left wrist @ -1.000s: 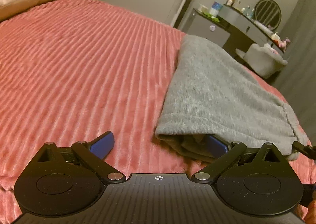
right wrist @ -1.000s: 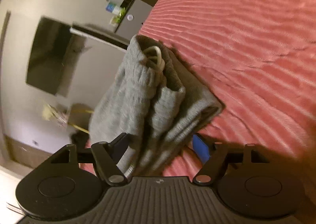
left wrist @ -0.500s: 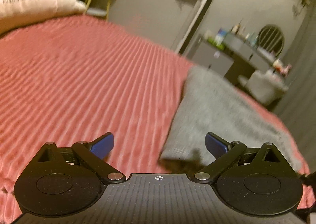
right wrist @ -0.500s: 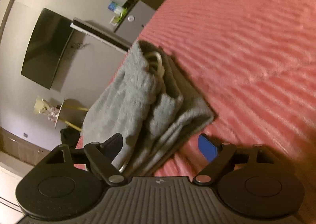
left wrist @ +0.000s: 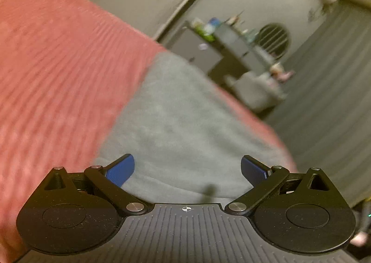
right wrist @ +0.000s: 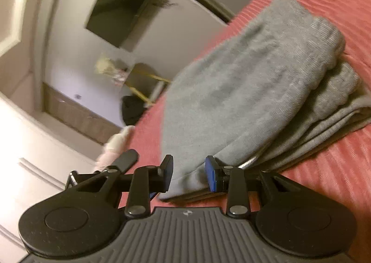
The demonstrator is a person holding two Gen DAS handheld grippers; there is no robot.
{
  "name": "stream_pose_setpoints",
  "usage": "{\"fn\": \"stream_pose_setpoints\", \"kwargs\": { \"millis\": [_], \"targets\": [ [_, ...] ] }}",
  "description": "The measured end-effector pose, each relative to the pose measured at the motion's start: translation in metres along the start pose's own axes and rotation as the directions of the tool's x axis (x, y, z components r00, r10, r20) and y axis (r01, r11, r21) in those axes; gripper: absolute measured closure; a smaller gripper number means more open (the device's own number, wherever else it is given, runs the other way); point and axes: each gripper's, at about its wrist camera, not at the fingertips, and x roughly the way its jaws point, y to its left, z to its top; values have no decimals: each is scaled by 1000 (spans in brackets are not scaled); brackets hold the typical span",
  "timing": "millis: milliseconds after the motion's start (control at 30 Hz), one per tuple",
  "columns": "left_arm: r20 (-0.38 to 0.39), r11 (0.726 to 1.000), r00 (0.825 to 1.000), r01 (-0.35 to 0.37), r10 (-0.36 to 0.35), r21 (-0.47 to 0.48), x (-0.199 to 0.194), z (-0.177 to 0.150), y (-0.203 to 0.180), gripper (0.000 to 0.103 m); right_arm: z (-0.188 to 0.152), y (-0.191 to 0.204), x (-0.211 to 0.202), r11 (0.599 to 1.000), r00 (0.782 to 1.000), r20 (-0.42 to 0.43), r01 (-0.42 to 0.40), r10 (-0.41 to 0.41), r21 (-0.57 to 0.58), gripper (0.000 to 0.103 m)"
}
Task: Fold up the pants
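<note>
The gray pants lie folded into a compact stack on the red ribbed bedspread, near the bed's corner. In the left wrist view the bundle's long axis runs away from the camera toward the dresser by the far wall, the near short end lying under the gripper. In the right wrist view the pants show several stacked layers along the right edge, with ribbed cuffs or waistband at the far end; the knit looks soft and heathered. Both views are motion-blurred.

The left gripper stands wide apart, its blue pads either side of the near end of the fabric without pressing it. The right gripper has just been closing; its jaws are narrow, with the near corner of the top fold between them. Whether the pads actually press the cloth cannot be told.

No containers are discernible.
</note>
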Motion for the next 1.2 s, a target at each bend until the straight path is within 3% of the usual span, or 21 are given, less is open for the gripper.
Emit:
{"fn": "stream_pose_setpoints", "kwargs": {
  "millis": [33,67,100,133,267,367,433,467,533,567,633,667,767,833,933,1000,1033,1100,1133,1167,1200],
  "targets": [
    [16,997,999,-50,49,57,2,1,1,9,3,-9,0,999,999,9,31,-32,15,96],
    [38,982,988,-153,150,112,3,3,3,14,7,-21,-5,997,998,27,60,-61,51,103],
    [42,954,964,-265,261,143,7,4,4,7,11,-33,-13,994,996,54,70,-75,90,103],
    [29,945,956,-291,290,146,9,7,10,6,15,-45,-22,988,993,84,71,-83,136,103],
    [71,993,990,-119,119,3,-12,17,14,9,22,-44,-42,987,990,140,14,-36,158,100],
    [129,994,990,-71,60,87,-19,32,-10,6,24,-26,-39,994,988,153,-34,18,102,87],
    [90,991,996,-16,4,135,-4,40,-23,5,28,-21,-30,997,991,134,-26,17,67,70],
    [38,988,999,7,-13,156,9,42,-27,5,31,-18,-21,999,994,112,3,-8,47,70],
    [-111,979,994,6,17,203,46,48,-37,5,40,-11,-1,997,995,60,74,-74,2,71],
    [-146,969,985,-49,87,243,64,51,-37,5,45,-7,8,994,993,46,106,-105,-12,73],
    [-122,907,949,-231,290,353,84,60,-37,10,63,-10,14,984,984,34,176,-176,-8,100],
    [-99,880,928,-301,358,367,85,66,-35,9,70,-16,12,979,979,35,202,-202,16,103],
    [-58,934,959,-255,278,252,74,97,-28,9,83,-15,0,977,979,32,198,-201,73,103],
    [-36,960,978,-197,208,199,77,116,-33,9,87,11,0,990,989,54,140,-140,1,96],
    [-45,969,991,-116,128,219,99,126,-53,6,101,39,22,993,995,66,74,-68,-96,84],
    [-123,966,983,-102,134,236,127,128,-64,6,117,44,50,988,995,26,102,-99,-115,84],
    [-137,958,975,-134,173,255,137,127,-66,6,125,43,65,984,989,-9,143,-145,-107,84],
    [-95,906,958,-221,271,362,150,123,-72,5,131,33,74,972,976,-34,210,-214,-105,89],
    [-77,869,939,-277,336,411,152,115,-73,5,130,24,71,965,967,-49,246,-251,-91,100],
    [-59,825,905,-355,421,441,157,111,-65,1,127,13,59,966,966,-50,250,-253,-65,103],
    [-64,838,910,-347,409,421,156,109,-54,0,121,2,45,972,972,-30,232,-233,-23,103]
  ]
}}
